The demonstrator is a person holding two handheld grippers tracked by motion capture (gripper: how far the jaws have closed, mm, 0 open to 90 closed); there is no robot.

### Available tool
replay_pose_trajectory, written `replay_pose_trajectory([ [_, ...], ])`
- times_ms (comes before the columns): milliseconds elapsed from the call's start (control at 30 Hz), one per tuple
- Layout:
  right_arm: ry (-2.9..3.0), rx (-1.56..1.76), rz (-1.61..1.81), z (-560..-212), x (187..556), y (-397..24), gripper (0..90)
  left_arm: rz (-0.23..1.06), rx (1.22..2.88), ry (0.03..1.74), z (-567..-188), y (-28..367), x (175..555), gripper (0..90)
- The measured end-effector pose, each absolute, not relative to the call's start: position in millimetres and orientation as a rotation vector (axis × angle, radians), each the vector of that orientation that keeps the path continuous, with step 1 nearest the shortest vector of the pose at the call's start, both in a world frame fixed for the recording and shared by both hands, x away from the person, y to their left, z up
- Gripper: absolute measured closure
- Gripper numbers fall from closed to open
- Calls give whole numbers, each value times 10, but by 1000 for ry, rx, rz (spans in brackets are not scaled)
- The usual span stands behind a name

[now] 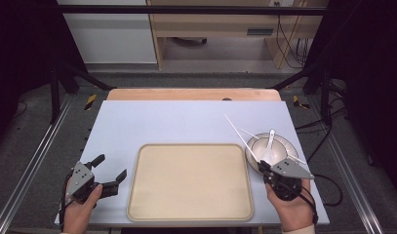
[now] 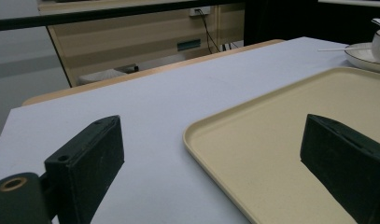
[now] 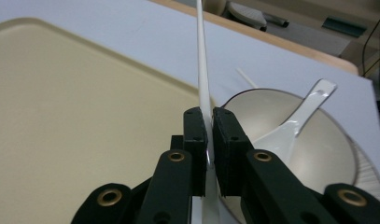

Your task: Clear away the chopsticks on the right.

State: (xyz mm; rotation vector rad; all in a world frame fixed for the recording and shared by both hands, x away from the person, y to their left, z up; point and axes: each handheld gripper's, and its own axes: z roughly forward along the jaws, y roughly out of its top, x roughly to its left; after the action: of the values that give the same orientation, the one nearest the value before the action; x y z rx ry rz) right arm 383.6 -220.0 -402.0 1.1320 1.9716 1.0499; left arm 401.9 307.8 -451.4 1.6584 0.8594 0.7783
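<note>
In the high view, a beige tray [image 1: 190, 181] is lying at the lower centre of the frame on a pale blue table [image 1: 167, 122]. At the lower left, a hand [image 1: 79, 214] is holding the left gripper [image 1: 110, 170] just beside the tray's left edge, its jaws spread wide and gripping nothing. In the left gripper view, the two black jaws are standing far apart at the bottom corners, with the tray [image 2: 281, 135] stretching between them toward the right and a white plate [image 2: 365, 57] sitting at the upper right edge of the frame.

At the lower right of the high view, the other hand [image 1: 296, 212] is holding the right gripper [image 1: 265, 168] at the near rim of a bowl [image 1: 279, 146] resting on a plate [image 1: 288, 158], just right of the tray. The right gripper's jaws are pinching a white chopstick [image 1: 241, 136], which is slanting up and to the left across the table. A second chopstick [image 1: 249, 133] is lying across the bowl's rim, and a white spoon [image 1: 270, 146] is resting inside the bowl. In the right gripper view, the jaws are closing tightly on the chopstick [image 3: 202, 70], which is rising toward the top of the frame, with the spoon [image 3: 295, 123] lying in the bowl [image 3: 318, 149] at the right.
</note>
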Motion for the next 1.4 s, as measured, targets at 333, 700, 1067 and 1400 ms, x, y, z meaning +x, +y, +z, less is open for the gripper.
replay_pose_trajectory([
  [333,2093,1080,1032,-4189,3792,-1840,840,772,1677,834,-4515,3051,4016,59],
  [700,2152,1101,1006,-4321,3656,-1655,840,797,1662,864,-4517,3122,3959,59],
  [1067,2238,1240,960,-4567,3668,-1593,839,801,1671,887,-4533,3097,3960,59],
  [1400,2304,1282,928,-4683,3670,-1444,838,804,1676,870,-4520,3091,3932,59],
])
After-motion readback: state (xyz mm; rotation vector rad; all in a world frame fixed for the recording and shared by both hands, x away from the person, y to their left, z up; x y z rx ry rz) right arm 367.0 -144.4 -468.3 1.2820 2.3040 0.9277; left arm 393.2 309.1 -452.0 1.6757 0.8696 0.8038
